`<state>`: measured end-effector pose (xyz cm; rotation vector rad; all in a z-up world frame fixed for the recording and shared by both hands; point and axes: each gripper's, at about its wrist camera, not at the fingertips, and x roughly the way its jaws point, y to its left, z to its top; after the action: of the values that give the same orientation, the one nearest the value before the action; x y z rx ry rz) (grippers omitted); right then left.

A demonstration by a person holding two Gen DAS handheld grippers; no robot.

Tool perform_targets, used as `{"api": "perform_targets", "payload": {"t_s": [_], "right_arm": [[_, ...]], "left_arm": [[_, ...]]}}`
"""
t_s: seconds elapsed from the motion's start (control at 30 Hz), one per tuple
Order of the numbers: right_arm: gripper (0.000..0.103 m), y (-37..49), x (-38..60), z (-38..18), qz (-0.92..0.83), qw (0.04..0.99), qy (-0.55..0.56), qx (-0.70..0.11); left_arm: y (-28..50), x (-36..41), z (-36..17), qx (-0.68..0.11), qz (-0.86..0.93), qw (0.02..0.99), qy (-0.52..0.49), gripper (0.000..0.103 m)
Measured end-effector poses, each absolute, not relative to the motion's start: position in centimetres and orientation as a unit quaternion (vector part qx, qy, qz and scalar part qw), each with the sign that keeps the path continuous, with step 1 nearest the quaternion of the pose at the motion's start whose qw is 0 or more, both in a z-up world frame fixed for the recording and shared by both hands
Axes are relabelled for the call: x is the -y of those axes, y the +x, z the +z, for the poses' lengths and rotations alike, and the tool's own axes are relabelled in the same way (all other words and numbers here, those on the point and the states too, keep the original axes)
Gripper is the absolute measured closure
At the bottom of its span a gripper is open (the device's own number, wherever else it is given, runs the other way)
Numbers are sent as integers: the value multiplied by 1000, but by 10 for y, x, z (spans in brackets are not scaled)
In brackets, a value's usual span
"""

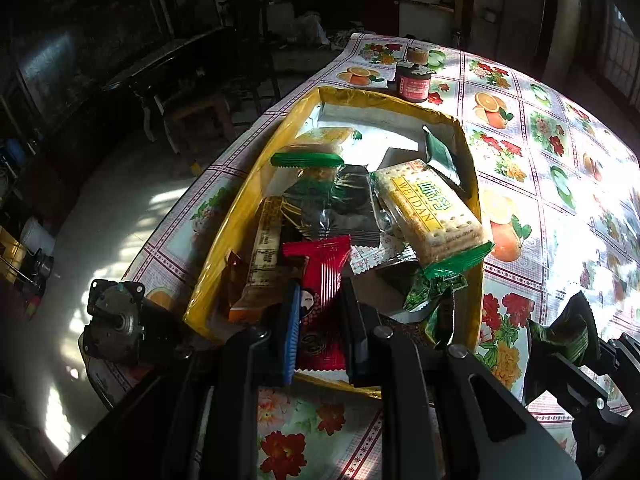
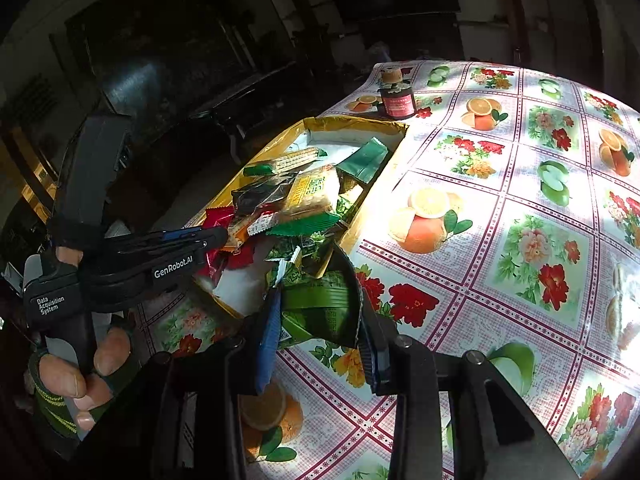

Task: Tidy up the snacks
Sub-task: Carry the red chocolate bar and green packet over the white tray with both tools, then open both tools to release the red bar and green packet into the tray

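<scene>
Left gripper (image 1: 320, 320) fingers pinch a red snack packet (image 1: 320, 276) at the near end of the yellow box (image 1: 224, 240). Right gripper (image 2: 320, 320) fingers clamp a green snack packet (image 2: 320, 304) just outside the box's near corner (over the floral tabletop (image 2: 500, 240)). Cracker pack (image 1: 432, 208) lies inside the box, further out.

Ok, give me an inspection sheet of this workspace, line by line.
Surface: table under a fruit-and-flower oilcloth, part sunlit.
Job's things: yellow-rimmed box heaped with snacks, including a Weidan cracker pack on top.
Clutter: dark jar beyond the box; metal motor-like part at the table edge.
Grippers: left gripper shut on a red packet over the box; right gripper shut on a green packet beside the box.
Cables: nothing seen.
Surroundings: dim room, dark furniture, pale floor.
</scene>
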<state>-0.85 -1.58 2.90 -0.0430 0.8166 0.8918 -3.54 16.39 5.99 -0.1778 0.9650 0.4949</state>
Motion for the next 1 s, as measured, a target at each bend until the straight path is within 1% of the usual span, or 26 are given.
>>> {"api": "perform_targets", "payload": {"t_s": [0.23, 0.57, 1.0], "right_arm": [[68, -6, -12, 31, 442, 812, -35, -381], [68, 5, -27, 28, 441, 810, -39, -384], [68, 37, -48, 19, 431, 813, -48, -390]], "left_arm": [[-35, -172, 60, -457, 243, 851, -87, 83], [-33, -176, 60, -456, 242, 852, -90, 83], [-25, -182, 60, -455, 238, 853, -94, 83]]}}
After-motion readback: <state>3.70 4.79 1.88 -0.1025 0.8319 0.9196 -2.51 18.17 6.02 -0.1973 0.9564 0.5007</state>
